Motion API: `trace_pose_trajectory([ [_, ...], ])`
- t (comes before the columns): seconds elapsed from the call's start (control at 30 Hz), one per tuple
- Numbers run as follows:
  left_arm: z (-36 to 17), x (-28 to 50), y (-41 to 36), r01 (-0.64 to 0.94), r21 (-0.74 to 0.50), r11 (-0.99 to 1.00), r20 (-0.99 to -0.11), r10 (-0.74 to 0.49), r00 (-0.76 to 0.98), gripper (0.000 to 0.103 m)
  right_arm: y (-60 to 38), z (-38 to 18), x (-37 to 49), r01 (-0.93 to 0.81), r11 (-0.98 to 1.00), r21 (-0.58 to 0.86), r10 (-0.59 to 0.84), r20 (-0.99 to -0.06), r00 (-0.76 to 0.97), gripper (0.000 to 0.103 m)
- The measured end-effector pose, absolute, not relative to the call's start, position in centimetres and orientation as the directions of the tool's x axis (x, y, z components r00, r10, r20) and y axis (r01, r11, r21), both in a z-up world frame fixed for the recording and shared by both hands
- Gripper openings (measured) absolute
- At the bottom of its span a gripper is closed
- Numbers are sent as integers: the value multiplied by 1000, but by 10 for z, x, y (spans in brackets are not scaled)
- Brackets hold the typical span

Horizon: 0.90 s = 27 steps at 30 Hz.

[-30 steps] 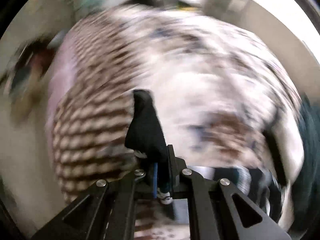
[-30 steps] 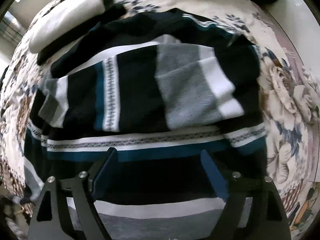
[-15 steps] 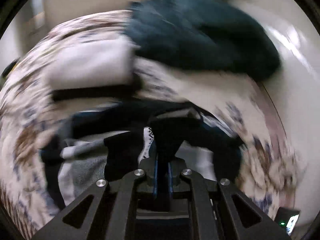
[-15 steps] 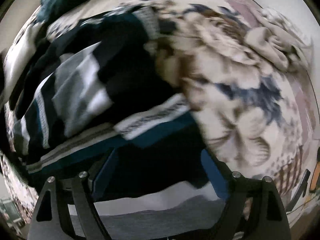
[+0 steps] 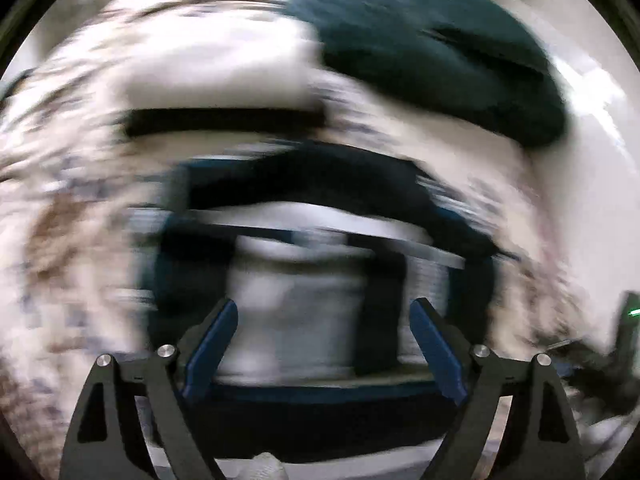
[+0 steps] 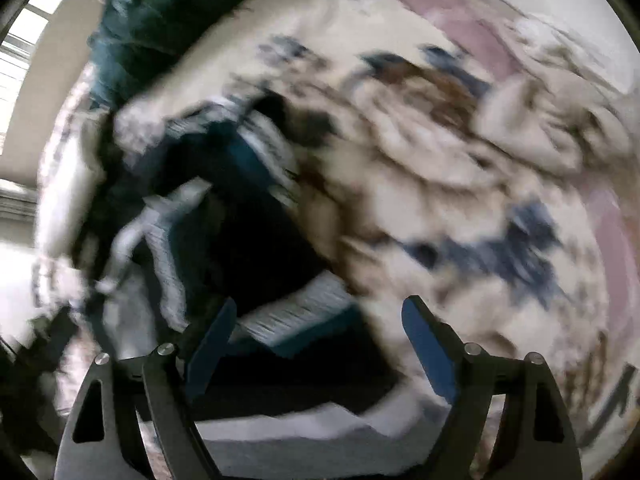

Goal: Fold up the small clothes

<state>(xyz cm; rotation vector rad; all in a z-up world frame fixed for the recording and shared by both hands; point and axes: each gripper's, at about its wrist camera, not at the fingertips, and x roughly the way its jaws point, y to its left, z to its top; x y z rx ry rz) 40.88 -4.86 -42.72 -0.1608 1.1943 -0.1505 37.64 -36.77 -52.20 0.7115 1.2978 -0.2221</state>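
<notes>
- Though blur smears both views, we see the left claw (image 5: 323, 334) spread over a striped knit sweater (image 5: 304, 292).
- Our right claw (image 6: 316, 334) gapes above the floral bedspread (image 6: 460, 184).

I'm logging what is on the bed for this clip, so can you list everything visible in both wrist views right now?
Striped sweater: one, black with white, grey and teal bands, lying on the bedspread under both grippers.
Floral bedspread: one, cream with brown and blue flowers, covering the bed.
Dark teal garment: one, heaped at the far end of the bed.
White folded item: one, with a black layer beneath it, beyond the sweater; too blurred to identify.
Beige crumpled cloth: one, far right on the bedspread.
Left gripper: black frame, blue pads, jaws apart, empty.
Right gripper: same build, jaws apart, empty.
</notes>
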Motion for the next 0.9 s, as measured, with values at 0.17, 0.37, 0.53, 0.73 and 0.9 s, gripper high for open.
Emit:
trace_pose_trajectory([
  [0.17, -452, 418, 44, -177, -35, 984, -941, 27, 337, 88, -332, -533, 444, 435, 818, 377, 285, -922, 263, 86],
  [0.37, -471, 404, 86, -329, -41, 943, -946, 69, 316, 88, -287, -569, 468, 344, 898, 273, 235, -961, 148, 7],
  [0.53, -486, 398, 100, -400, -89, 912, -955, 36, 295, 88, -312, -529, 449, 399, 903, 161, 66, -968, 242, 6],
  [0.73, -500, 417, 102, -419, -154, 895, -954, -24, 299, 88, -317, -567, 464, 349, 937, 5, 18, -999, -34, 14],
  [0.9, -515, 418, 106, -474, -211, 855, -955, -77, 286, 87, -246, -500, 506, 198, 970, 138, 107, -981, 160, 46],
])
